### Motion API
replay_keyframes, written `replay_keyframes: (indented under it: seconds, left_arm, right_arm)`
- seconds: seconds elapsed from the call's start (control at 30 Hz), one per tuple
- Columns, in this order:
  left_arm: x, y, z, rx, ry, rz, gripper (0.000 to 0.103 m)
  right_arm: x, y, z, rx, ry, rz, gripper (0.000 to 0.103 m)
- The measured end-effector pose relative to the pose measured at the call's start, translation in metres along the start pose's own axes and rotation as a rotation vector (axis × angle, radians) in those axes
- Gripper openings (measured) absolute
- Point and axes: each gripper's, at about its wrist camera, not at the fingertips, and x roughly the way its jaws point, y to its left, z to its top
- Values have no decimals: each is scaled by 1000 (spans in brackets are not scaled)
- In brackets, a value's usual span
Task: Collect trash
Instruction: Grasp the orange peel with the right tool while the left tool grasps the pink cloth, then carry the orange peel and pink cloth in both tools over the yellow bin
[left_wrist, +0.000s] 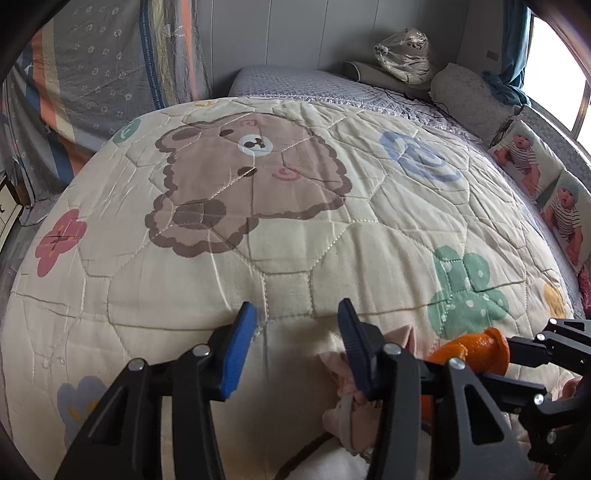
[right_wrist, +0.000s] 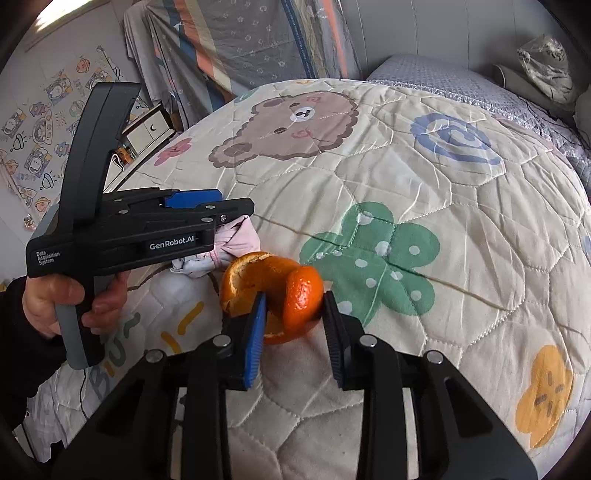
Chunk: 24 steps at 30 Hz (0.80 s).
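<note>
A curled orange peel (right_wrist: 291, 295) sits on the cream bear quilt (right_wrist: 406, 184), and my right gripper (right_wrist: 294, 295) is shut on it, a blue pad pressing each side. The left wrist view shows the same peel (left_wrist: 476, 349) at the lower right, held by the right gripper (left_wrist: 495, 360). My left gripper (left_wrist: 298, 306) rests its tips on the quilt (left_wrist: 258, 240) with the jaws apart and only fabric showing between them. A crumpled pink wad (left_wrist: 347, 406) lies just right of its right finger. From the right wrist, the left gripper (right_wrist: 236, 205) hovers over that pink wad (right_wrist: 236, 240).
A hand (right_wrist: 55, 299) grips the left tool's handle. At the bed's head lie a grey pillow (left_wrist: 469, 96) and a clear plastic bag (left_wrist: 406, 55). Baby-print cushions (left_wrist: 524, 158) line the right side under a window. Hung sheets (left_wrist: 110, 74) stand behind the bed on the left.
</note>
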Motion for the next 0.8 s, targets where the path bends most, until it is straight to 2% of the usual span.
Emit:
replay_keyframes:
  seconds: [0.1, 0.23, 0.37, 0.6, 0.73, 0.8]
  left_arm:
    - [0, 0, 0, -2, 4, 12, 30]
    - [-1, 1, 0, -15, 6, 10, 11]
    - [-8, -1, -2, -17, -8, 4, 1]
    - [-39, -8, -2, 13, -79, -47, 0]
    - [-50, -12, -11, 57, -61, -100, 0]
    - [-52, -15, -18, 81, -41, -111, 7]
  right_arm:
    - [-7, -4, -1, 2, -9, -18, 22]
    - [-17, -11, -2, 22, -25, -35, 22]
    - [-32, -14, -5, 36, -57, -43, 22]
    - [-54, -15, -13, 53, -90, -50, 22]
    - [-65, -14, -17, 48, -108, -62, 22]
    - [-68, -13, -18, 46, -115, -68, 22]
